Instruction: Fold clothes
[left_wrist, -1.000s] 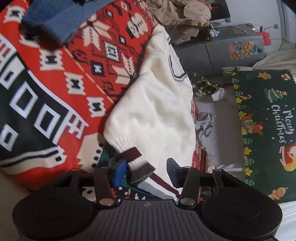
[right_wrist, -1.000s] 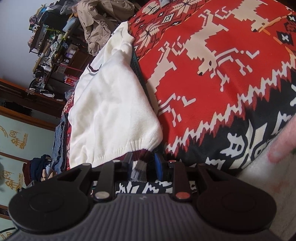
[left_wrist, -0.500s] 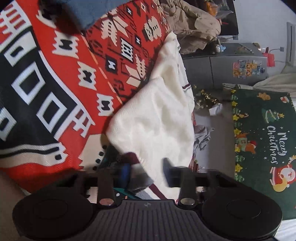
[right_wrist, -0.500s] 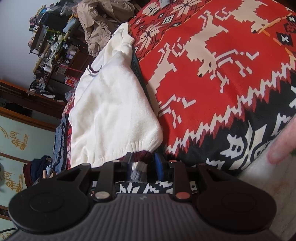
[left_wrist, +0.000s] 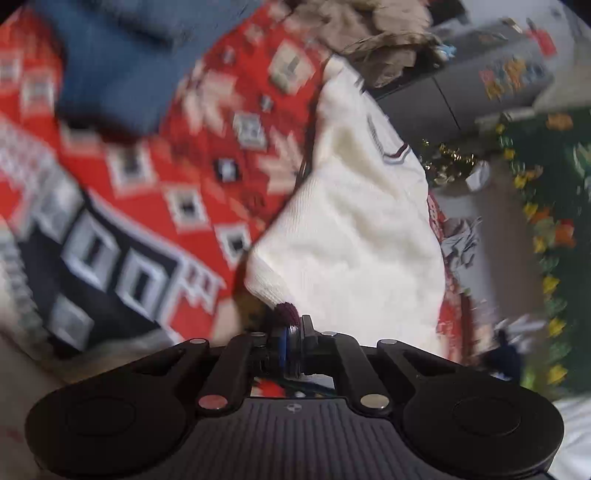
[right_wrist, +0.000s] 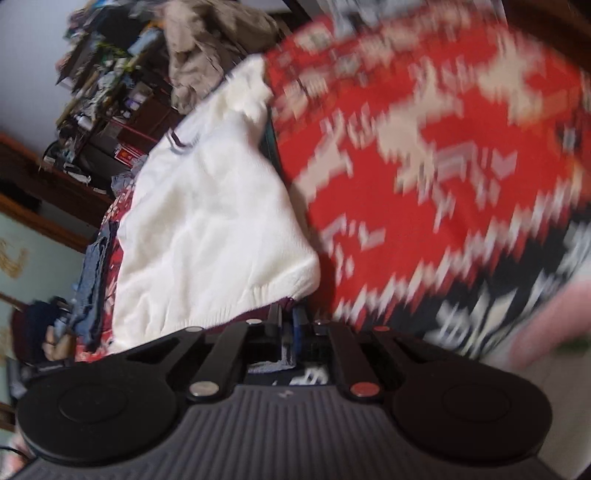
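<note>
Left gripper (left_wrist: 291, 341): my fingers are pressed together on the maroon striped cuff (left_wrist: 286, 312) of the white sweater (left_wrist: 362, 236); a little knit bulges out just above the pads.
Right gripper (right_wrist: 286, 328): my fingers are pinched close on the sweater's ribbed hem (right_wrist: 258, 295), with a dark maroon edge showing at the grip; grey-white knit shows between the finger bases below.
Sweater, left wrist view: cream knit runs up and away from my grip, its collar end far off, with a thin dark stripe (left_wrist: 391, 155) near the top.
Sweater, right wrist view: the white sweater (right_wrist: 207, 221) lies along the edge of the bed, hem nearest me, collar stripe far up left.
Surface: a red, white and black patterned blanket (left_wrist: 155, 192) covers the bed; the sweater lies on it.
Blue garment (left_wrist: 118, 62): on the blanket, well apart from the sweater, upper left in the left wrist view.
Tan clothing heap (left_wrist: 362, 40): beyond the sweater's far end.
Green Christmas mat (left_wrist: 546, 229): on the floor to the right, blurred.
Cluttered shelves (right_wrist: 107, 85): far upper left in the right wrist view.
Picture quality: both views are smeared at the edges; the blanket pattern (right_wrist: 424, 155) is hard to read.
</note>
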